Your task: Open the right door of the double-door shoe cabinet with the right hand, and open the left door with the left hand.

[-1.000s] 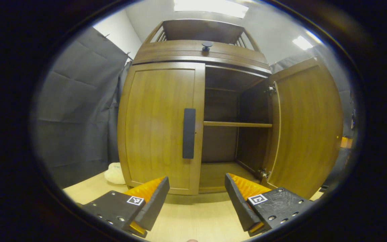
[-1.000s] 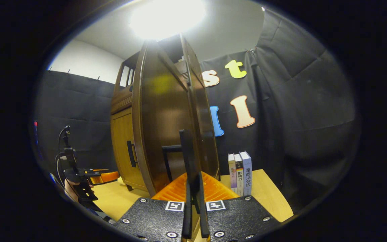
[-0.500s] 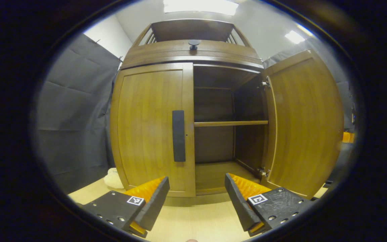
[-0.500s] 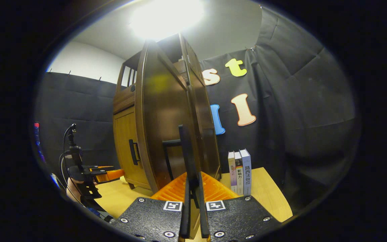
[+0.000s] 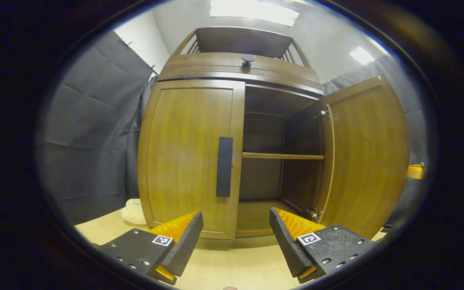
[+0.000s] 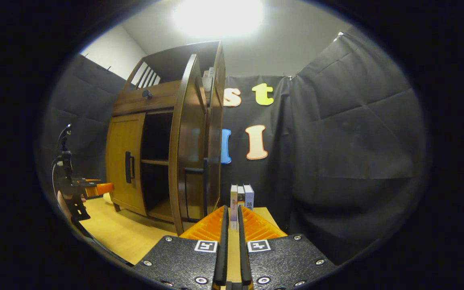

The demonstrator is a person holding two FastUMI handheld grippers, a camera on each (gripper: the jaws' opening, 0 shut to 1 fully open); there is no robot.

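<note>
The wooden shoe cabinet stands on the table right ahead in the left gripper view. Its left door is closed, with a dark vertical handle at its inner edge. The right door is swung wide open, showing an inner shelf. My left gripper is open and short of the left door, touching nothing. In the right gripper view the open right door is edge-on with its handle ahead. My right gripper is shut to a thin slit, holding nothing. The left gripper shows at far left.
A pale wooden table carries the cabinet. A white soft lump lies at the cabinet's left foot. Three upright books stand by the black cloth wall, right of the open door. A hand holds the left gripper.
The right gripper has come off the right door's handle and drawn back from it. The right door stays wide open. The left gripper has shifted only slightly before the closed left door.
</note>
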